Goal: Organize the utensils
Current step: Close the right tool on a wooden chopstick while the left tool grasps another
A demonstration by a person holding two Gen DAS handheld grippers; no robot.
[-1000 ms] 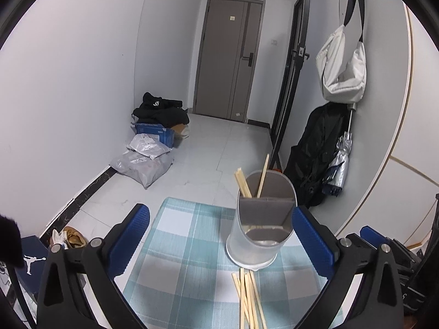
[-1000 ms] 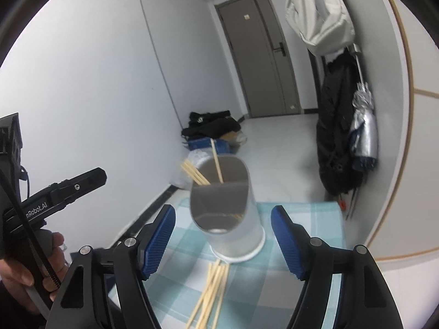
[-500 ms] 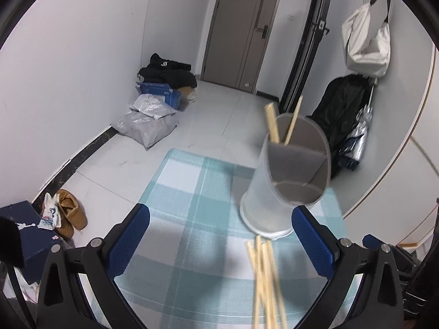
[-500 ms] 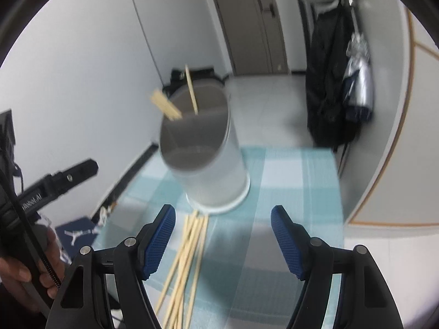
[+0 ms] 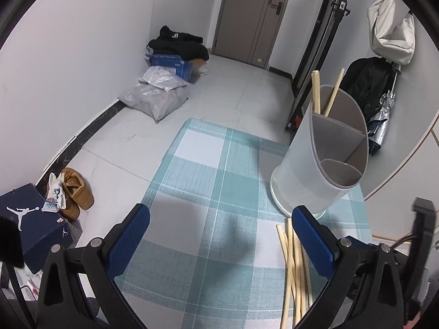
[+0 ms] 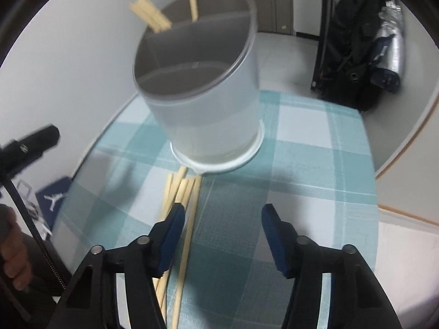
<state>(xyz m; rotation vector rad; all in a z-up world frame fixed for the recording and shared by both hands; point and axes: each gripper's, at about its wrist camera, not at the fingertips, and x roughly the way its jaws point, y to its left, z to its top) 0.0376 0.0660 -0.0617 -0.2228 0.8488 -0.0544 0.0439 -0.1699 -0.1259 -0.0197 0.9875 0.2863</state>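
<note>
A grey divided utensil holder (image 5: 321,159) (image 6: 208,96) stands upright on a teal checked tablecloth (image 5: 214,192) (image 6: 315,150). A few chopsticks (image 5: 317,93) (image 6: 151,16) lean in its back compartment. Several loose chopsticks (image 5: 293,268) (image 6: 186,205) lie in a bundle in front of it. My right gripper (image 6: 222,211) hangs just above them, jaws closing. Its left finger is over the bundle, and one chopstick lies between the pads, untouched. My left gripper (image 5: 222,227) is open and empty over bare cloth, left of the bundle.
The table's far edge drops to a tiled floor with a shoebox (image 5: 30,219), shoes (image 5: 76,192) and bags (image 5: 156,101). A dark coat and a folded umbrella (image 6: 387,49) hang at the right wall. A hand (image 6: 11,249) holds the left gripper's handle.
Both grippers have sunk and tipped down toward the table. The right one has narrowed its jaws and now stands over the loose chopsticks. The holder looms larger.
</note>
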